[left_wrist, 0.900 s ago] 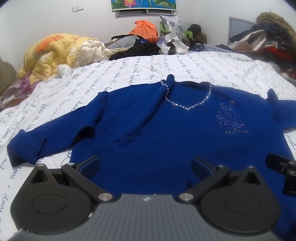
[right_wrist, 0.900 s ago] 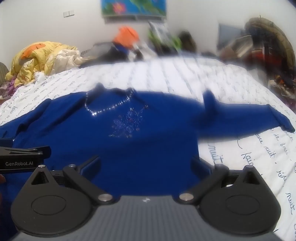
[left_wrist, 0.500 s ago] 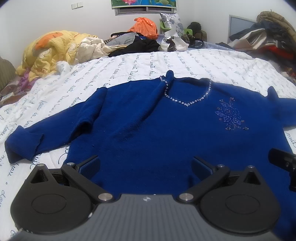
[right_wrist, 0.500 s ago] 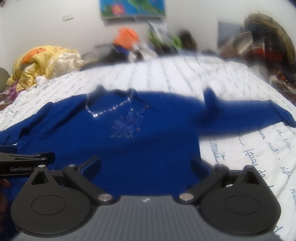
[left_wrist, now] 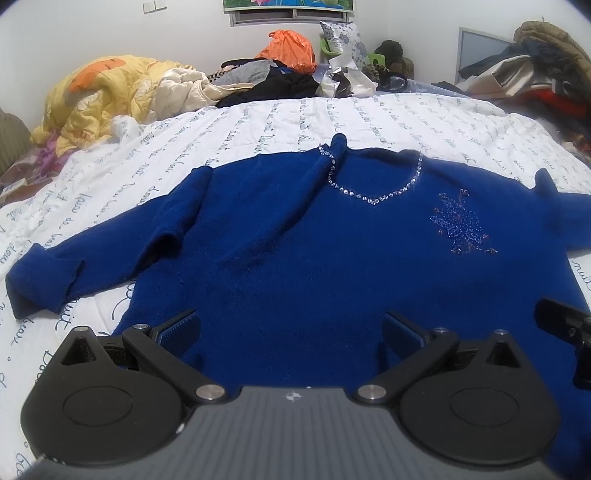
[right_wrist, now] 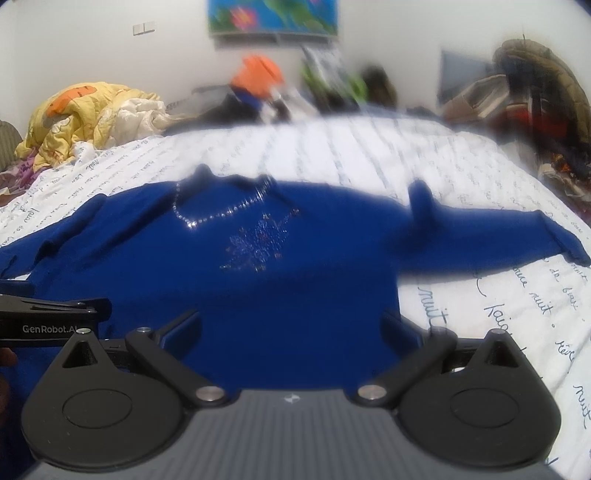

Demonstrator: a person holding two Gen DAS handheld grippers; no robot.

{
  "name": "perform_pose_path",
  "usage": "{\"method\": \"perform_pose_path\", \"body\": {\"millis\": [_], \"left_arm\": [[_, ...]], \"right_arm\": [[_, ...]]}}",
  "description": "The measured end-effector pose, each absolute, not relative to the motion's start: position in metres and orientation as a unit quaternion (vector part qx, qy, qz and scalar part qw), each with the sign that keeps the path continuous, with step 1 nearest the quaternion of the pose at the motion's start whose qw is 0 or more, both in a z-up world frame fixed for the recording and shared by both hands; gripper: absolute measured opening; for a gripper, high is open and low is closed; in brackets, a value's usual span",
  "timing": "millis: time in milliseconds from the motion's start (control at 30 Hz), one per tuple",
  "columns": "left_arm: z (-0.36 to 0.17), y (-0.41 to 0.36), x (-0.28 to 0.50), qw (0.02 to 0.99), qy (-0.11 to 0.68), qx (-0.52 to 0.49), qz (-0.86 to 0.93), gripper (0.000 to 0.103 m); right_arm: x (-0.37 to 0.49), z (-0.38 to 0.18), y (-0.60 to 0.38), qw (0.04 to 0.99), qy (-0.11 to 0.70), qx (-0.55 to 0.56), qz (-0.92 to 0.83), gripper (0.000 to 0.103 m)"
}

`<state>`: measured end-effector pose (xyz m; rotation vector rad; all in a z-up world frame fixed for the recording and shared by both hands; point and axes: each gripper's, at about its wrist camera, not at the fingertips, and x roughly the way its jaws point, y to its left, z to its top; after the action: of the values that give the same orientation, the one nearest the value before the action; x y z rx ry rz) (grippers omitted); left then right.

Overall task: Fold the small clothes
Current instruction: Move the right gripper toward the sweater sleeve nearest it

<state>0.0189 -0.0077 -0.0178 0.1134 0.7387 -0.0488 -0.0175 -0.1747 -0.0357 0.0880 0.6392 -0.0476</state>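
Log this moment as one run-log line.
stage: pre-grasp | sweater: spread flat on bed, unfolded | left gripper: open, empty, over hem | right gripper: open, empty, over hem

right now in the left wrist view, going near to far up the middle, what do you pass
left gripper, jaws open → blue sweater body → rhinestone neckline → white script-printed bedspread → black clothes → orange bag → picture on the wall
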Motion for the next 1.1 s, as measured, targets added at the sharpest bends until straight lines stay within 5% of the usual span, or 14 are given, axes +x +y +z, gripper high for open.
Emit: {"method": "perform_pose_path", "body": {"millis": [1100], "left_arm": [[-0.003, -0.034, 0.030, 0.942, 0.327, 0.045, -0.051, 0.103]], "right_arm": [[-0.021, -0.033, -0.237, 0.953, 0.288, 0.091, -0.012, 0.103]]}}
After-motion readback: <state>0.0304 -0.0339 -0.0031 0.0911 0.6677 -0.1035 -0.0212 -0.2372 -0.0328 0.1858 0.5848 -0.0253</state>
